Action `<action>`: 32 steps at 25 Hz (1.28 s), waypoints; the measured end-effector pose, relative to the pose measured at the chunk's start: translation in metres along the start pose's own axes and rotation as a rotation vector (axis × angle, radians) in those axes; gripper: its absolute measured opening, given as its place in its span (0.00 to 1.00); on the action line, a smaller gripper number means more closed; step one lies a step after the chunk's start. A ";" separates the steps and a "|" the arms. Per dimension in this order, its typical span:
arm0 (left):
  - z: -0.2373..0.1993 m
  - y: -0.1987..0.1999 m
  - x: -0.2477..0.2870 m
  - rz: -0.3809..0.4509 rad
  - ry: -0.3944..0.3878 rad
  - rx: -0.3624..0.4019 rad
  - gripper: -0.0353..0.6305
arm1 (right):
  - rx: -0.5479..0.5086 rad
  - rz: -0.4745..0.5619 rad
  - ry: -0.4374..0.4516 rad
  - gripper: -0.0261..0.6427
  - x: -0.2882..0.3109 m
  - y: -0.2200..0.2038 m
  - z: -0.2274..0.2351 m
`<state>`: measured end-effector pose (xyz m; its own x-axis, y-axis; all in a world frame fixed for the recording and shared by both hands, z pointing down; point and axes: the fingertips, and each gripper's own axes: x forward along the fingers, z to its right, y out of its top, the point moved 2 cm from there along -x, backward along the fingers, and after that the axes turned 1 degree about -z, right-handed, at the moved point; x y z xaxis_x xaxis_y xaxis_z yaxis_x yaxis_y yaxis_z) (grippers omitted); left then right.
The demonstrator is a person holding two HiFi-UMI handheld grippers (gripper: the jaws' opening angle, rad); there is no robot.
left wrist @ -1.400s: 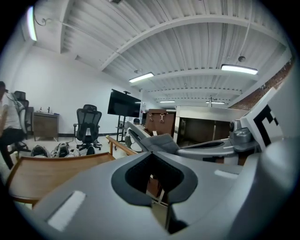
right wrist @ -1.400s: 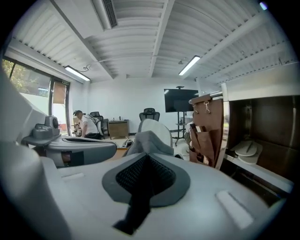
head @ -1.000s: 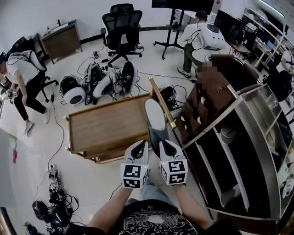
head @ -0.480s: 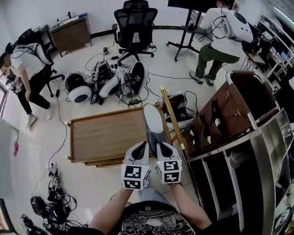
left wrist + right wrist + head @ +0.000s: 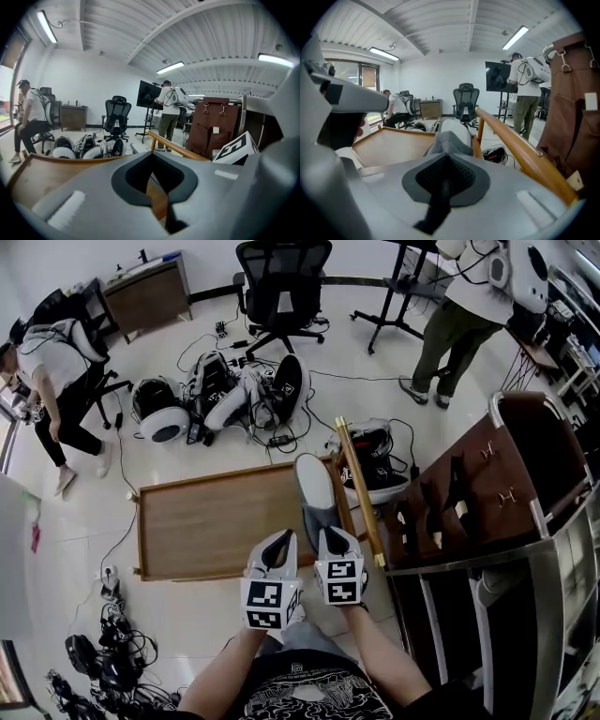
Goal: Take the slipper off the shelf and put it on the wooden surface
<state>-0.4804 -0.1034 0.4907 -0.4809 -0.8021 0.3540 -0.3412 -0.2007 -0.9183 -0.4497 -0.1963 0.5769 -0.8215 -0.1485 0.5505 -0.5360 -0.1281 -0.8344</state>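
**Slipper clear of the shelf, held at the bench's right end**

To your right, the brown-and-grey shelf unit has a pale rounded thing in one compartment, but you cannot make out what it is. The other compartments are dark and run off the picture's edge. Small dark items hang on the shelf's brown side panel, too small to name. In front of you the low wooden bench, rimmed like a tray, shows bare wood.

The grey slipper is out of the shelf. It points away from you at the bench's right end, just beside the golden wooden rail. Its near end is hidden behind your tongs. No view shows whether its far end rests on the wood or hangs just above it.

Your right tongs are clamped on the slipper's near end, the jaws almost together with a dark strip of it pinched between them. Your left tongs sit just beside them on the left. Their jaws are closed and hold nothing, and only bench wood shows through their notch.
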 end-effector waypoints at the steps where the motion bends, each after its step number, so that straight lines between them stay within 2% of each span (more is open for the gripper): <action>1: -0.003 -0.001 0.002 -0.005 0.006 -0.002 0.06 | 0.001 -0.011 0.002 0.06 0.005 -0.003 0.000; 14: -0.021 0.001 0.022 -0.031 0.031 0.002 0.06 | 0.011 -0.113 0.065 0.08 0.041 -0.024 -0.011; 19: -0.020 0.000 0.027 -0.039 0.028 -0.003 0.06 | 0.013 -0.096 0.080 0.12 0.042 -0.018 -0.009; 32: -0.007 0.009 0.009 -0.038 0.005 0.021 0.06 | 0.031 0.016 0.080 0.11 0.004 0.019 -0.016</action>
<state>-0.4935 -0.1086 0.4866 -0.4721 -0.7907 0.3897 -0.3422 -0.2430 -0.9077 -0.4665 -0.1836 0.5632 -0.8435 -0.0722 0.5322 -0.5174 -0.1568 -0.8413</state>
